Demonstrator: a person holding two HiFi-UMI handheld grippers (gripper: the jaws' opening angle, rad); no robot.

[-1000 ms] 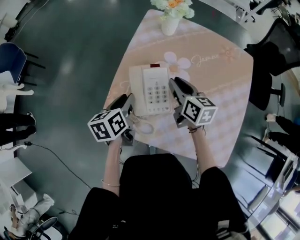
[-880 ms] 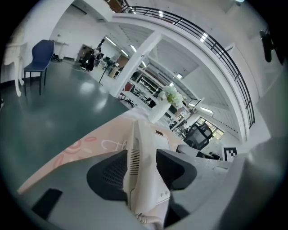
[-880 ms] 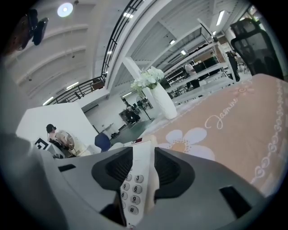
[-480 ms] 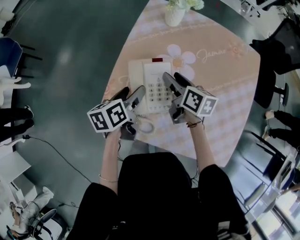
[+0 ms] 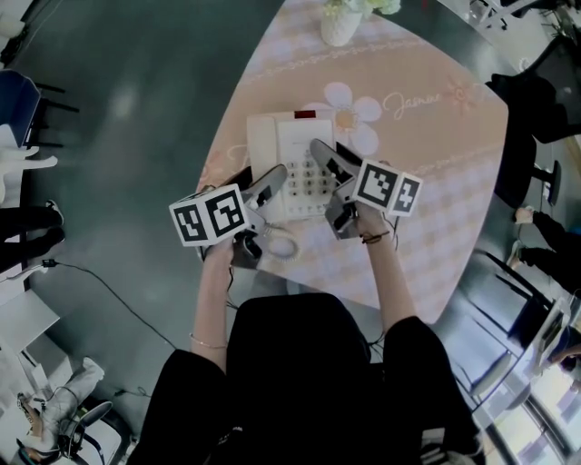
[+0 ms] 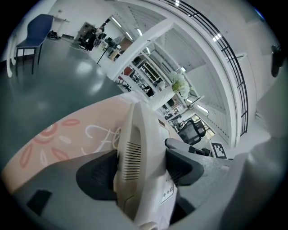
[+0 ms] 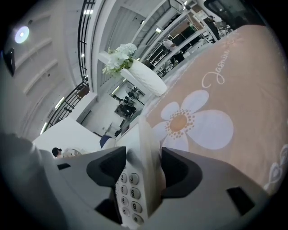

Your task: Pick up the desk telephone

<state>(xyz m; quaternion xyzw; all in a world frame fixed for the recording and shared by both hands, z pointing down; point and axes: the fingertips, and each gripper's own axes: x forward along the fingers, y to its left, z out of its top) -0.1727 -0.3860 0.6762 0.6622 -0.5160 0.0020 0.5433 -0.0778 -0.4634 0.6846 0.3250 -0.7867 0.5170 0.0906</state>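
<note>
A cream desk telephone (image 5: 290,159) with handset and keypad lies on the pink table (image 5: 427,173). My left gripper (image 5: 259,177) straddles the phone's left side. In the left gripper view the handset (image 6: 135,148) fills the space between the jaws of that gripper (image 6: 140,168), which are opening and do not clamp it. My right gripper (image 5: 331,150) straddles the phone's right edge. In the right gripper view that edge and the keypad (image 7: 128,184) stand between the wide jaws of this gripper (image 7: 144,168), with a gap on the keypad side.
A white vase of flowers (image 5: 340,27) stands at the table's far end, also seen as the vase (image 7: 144,76). The phone's coiled cord (image 5: 283,243) lies near the front edge. A blue chair (image 5: 18,109) and dark office chairs (image 5: 545,82) stand around on the grey floor.
Both grippers spread their jaws wide and dropped from beside the phone onto its left and right sides. The phone itself has not moved on the table.
</note>
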